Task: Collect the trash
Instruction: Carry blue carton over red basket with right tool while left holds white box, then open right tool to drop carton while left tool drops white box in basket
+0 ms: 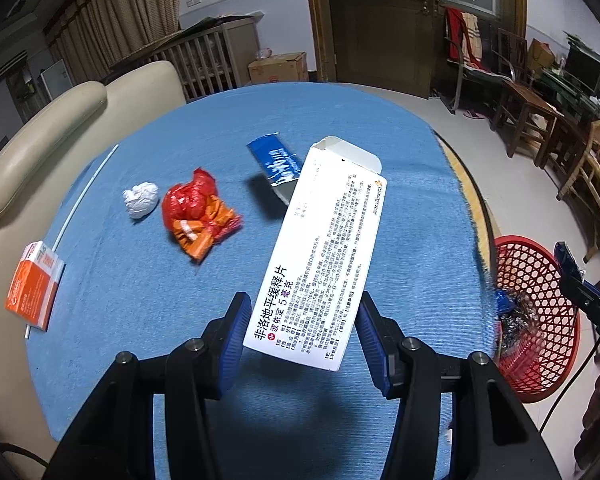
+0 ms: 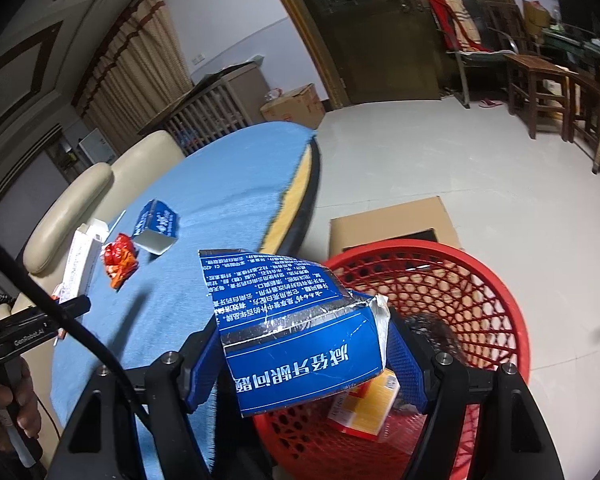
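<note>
Underneath, blue tablecloth [image 1: 148,320]; beyond, pale floor [image 2: 440,168].

place: we're in someone's living room | clues: cream sofa [image 1: 44,128], curtains [image 1: 112,12], wooden door [image 1: 384,24], wooden chairs [image 1: 528,108], tiled floor [image 2: 440,152]

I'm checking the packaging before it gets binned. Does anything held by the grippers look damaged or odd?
Yes. The blue carton in the right gripper is crushed and torn along its top edge, silver lining showing, above the red basket. The white medicine box in the left gripper sits tilted, its end flap open.
</note>
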Tool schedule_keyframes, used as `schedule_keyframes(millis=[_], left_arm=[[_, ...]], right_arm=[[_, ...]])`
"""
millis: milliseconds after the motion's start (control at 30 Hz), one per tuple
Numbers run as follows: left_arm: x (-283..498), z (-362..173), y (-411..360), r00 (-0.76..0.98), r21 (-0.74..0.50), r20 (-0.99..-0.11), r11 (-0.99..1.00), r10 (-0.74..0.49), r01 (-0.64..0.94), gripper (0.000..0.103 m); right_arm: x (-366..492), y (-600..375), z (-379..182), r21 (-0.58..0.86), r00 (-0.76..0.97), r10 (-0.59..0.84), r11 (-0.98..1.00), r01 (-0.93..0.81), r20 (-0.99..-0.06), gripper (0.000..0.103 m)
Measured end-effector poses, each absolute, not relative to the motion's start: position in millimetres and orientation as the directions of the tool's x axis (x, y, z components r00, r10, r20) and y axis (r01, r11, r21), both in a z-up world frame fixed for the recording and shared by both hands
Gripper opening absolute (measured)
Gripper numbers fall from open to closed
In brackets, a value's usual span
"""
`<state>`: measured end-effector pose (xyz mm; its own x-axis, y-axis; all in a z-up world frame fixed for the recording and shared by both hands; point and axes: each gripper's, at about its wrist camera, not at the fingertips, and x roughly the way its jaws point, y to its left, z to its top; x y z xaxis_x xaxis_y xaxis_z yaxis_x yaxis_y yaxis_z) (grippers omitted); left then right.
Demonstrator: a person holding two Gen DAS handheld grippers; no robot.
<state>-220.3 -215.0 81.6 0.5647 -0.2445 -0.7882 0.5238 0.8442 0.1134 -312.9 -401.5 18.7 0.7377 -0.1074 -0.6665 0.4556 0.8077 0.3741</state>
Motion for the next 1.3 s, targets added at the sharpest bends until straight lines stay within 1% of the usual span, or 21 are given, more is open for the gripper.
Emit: schedule_keyframes(millis=[367,567,800,867,900,933,1000,1233,1300], left_arm=[[-249,84,-264,0.527,0.096,-0.783,0.772,-0.332,0.629,0.055],[-269,85,-292,0.499,0.094,-0.780,0.717,-0.379,0.690,0.055],[-286,82,-312,0.478,0.103,-0.784,0.676,-0.396,0.730,0.055],[-289,81,-316,0.470,0.102,-0.787,0.666,-0.400,0.739,0.055],[-291,81,-319,0.464,0.100,-0.789,0.661,-0.403,0.743,0.055],[-293,80,-322,0.454,0.094,-0.791,0.651,-0.411,0.753,0.055],[-300,79,-328,0.448,0.097,-0.790,0.635,-0.419,0.766,0.055],[-314,72,-346,0.409,0.086,-0.799,0.589,-0.440,0.803,0.055],[-316,70,-353,0.380,0.060,-0.805,0.575,-0.456,0.816,0.056]], right_arm=[[-345,-431,7,0.336,0.691,-0.205,0.756,0.562,-0.694,0.076],[-352,-439,0,0.329,0.667,-0.212,0.740,0.587,-0.714,0.077],[-356,-444,-7,0.337,0.661,-0.214,0.725,0.601,-0.719,0.077],[-355,-446,-9,0.340,0.657,-0.212,0.720,0.605,-0.723,0.079],[-355,-447,-10,0.342,0.656,-0.211,0.716,0.609,-0.725,0.082],[-355,-449,-11,0.344,0.652,-0.216,0.708,0.617,-0.727,0.091],[-357,-453,-10,0.349,0.653,-0.235,0.691,0.633,-0.720,0.103],[-378,-464,8,0.383,0.678,-0.277,0.655,0.652,-0.680,0.103],[-383,-466,13,0.385,0.681,-0.291,0.648,0.657,-0.673,0.103]])
